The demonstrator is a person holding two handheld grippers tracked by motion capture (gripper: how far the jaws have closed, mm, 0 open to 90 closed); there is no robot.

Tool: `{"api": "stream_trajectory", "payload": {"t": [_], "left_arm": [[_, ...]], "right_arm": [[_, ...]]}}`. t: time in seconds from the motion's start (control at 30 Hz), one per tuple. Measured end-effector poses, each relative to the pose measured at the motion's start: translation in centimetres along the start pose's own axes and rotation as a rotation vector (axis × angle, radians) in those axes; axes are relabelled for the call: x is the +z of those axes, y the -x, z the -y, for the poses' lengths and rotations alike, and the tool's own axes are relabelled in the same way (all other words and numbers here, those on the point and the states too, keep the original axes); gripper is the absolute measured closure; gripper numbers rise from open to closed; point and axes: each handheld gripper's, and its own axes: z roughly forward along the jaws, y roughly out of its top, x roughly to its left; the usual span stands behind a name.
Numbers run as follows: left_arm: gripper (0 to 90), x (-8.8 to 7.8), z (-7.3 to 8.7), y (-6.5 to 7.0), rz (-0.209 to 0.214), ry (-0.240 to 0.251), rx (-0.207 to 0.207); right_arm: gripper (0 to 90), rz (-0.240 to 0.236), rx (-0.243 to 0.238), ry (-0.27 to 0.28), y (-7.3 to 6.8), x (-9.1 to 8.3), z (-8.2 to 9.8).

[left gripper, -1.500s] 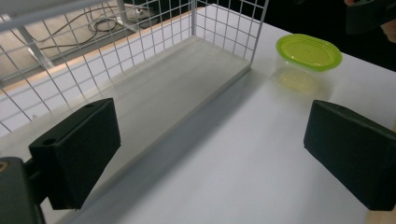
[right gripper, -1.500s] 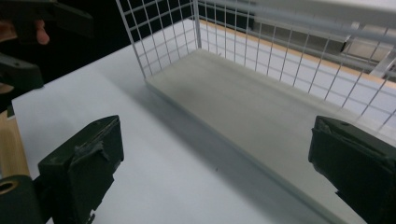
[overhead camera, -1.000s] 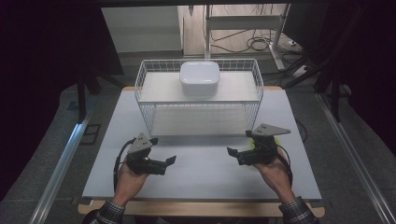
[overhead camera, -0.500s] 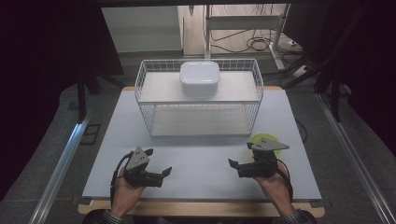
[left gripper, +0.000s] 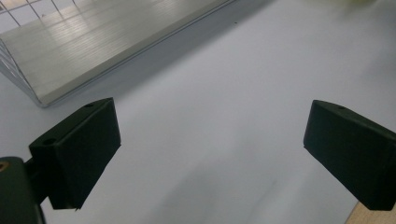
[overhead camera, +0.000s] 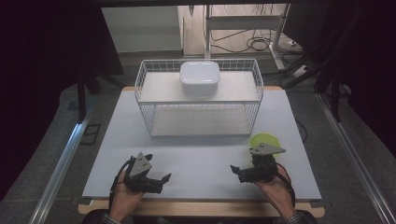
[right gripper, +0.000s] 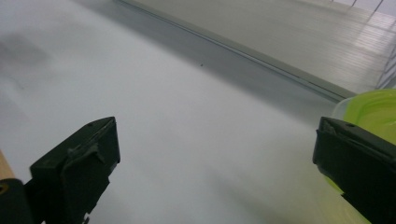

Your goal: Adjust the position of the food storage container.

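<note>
Container lid first: the lime-green tub [overhead camera: 264, 139] sits on the white table [overhead camera: 196, 158] just behind my right gripper [overhead camera: 239, 171], well in front of the wire basket [overhead camera: 198, 100] holding a white box [overhead camera: 200, 78]. Both my grippers hang wide open and empty, the left gripper [overhead camera: 163, 179] well apart across the table. To do this well, I judge I should turn the right one toward the tub, square its jaws on the rim, then close gently.
</note>
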Motion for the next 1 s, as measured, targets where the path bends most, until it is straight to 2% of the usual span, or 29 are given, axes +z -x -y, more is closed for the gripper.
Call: {"api": "stream_trajectory", "payload": {"t": [0.17,0.27,0.3,0.33,0.6,0.67,0.87,1.0], "left_arm": [[3.6,0.2,0.1,0.1,0.001,-0.013,0.003],[3.6,0.4,0.1,0.1,0.001,-0.019,0.005],[3.6,0.4,0.1,0.1,0.0,-0.019,0.005],[3.6,0.4,0.1,0.1,-0.001,-0.019,0.002],[3.8,0.5,0.1,0.0,0.002,-0.014,-0.002],[3.9,0.6,0.1,0.0,0.003,-0.015,-0.003],[4.1,0.7,0.1,0.0,0.012,-0.015,-0.01],[4.2,0.9,0.1,0.1,0.014,-0.019,-0.009]], "right_arm": [[2.2,0.023,0.035,0.003,0.8,-0.3,-0.1],[13.8,0.056,0.047,-0.007,1.3,-0.7,-0.3],[20.1,0.075,0.064,0.0,1.7,-1.2,-0.5],[26.6,0.075,0.064,0.0,1.7,-1.2,-0.5],[63.2,0.165,0.137,0.01,4.5,-3.0,-0.8],[69.8,0.195,0.145,0.017,5.3,-3.5,-0.7],[86.9,0.272,0.207,0.052,8.5,-5.5,-0.2],[89.8,0.314,0.244,0.041,10.1,-5.9,0.4]]}}
